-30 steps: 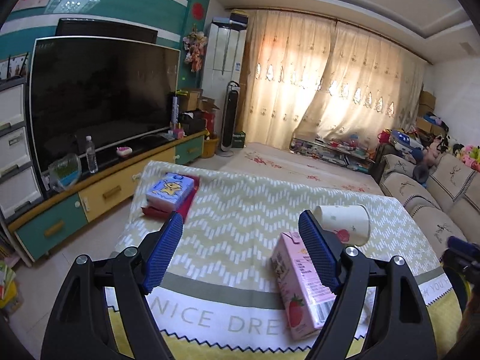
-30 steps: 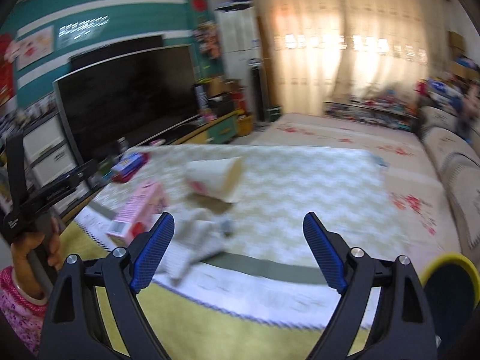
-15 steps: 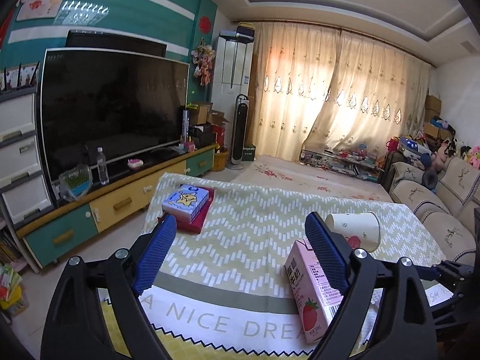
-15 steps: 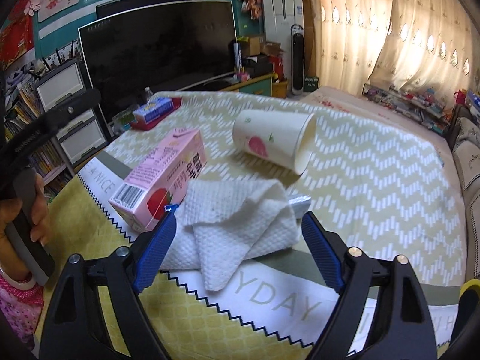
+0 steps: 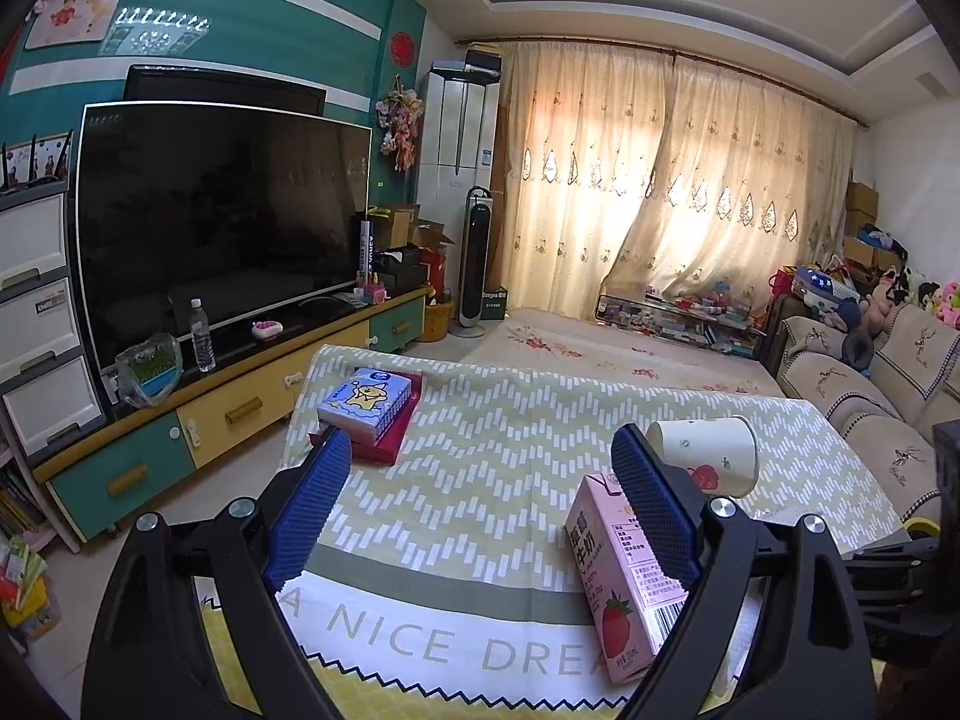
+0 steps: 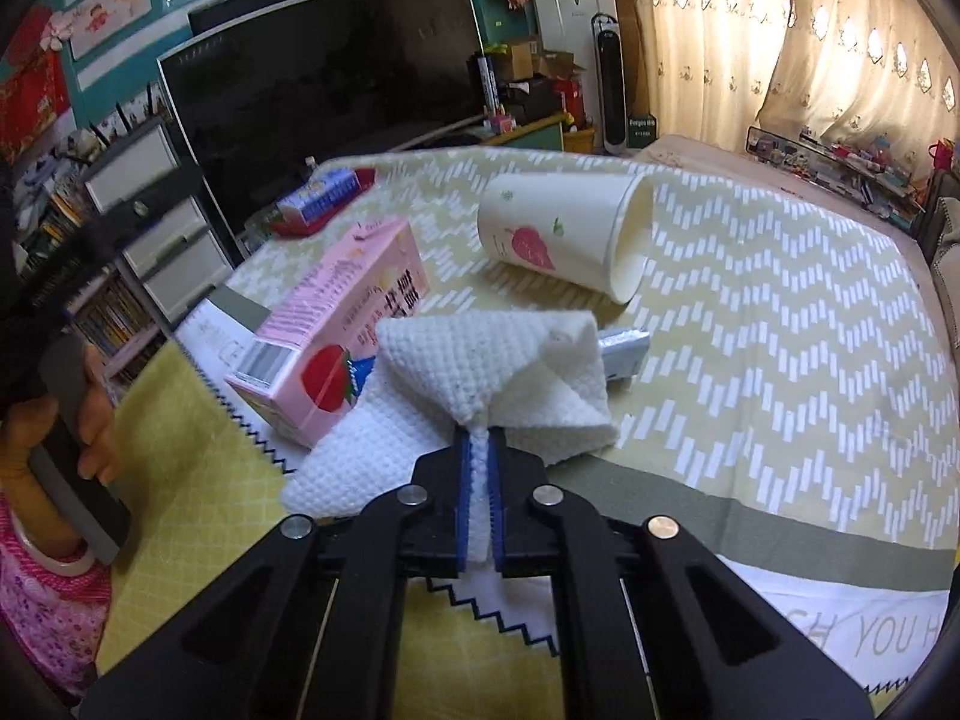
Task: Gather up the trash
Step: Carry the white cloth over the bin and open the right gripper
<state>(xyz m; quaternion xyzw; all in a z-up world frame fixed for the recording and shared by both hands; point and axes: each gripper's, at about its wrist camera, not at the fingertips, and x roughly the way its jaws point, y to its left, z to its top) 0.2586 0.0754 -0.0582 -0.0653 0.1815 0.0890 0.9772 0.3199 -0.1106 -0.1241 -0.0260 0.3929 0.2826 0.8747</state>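
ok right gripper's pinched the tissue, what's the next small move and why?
Probably lift straight up: the right gripper is shut on the white paper towel, which is draped against the pink milk carton and a silver wrapper, so dragging sideways might disturb them.

On the tablecloth (image 6: 780, 360), the paper towel (image 6: 498, 372) lies nearest, pinched between the right gripper's (image 6: 479, 450) fingers. The milk carton (image 6: 342, 330) lies on its side just left of it, touching. Behind both, the paper cup (image 6: 558, 234) lies tipped over. A foil wrapper (image 6: 624, 348) sits at the towel's right edge. The tissue pack (image 5: 366, 402) rests on a flat box (image 5: 393, 438) at the far left corner.
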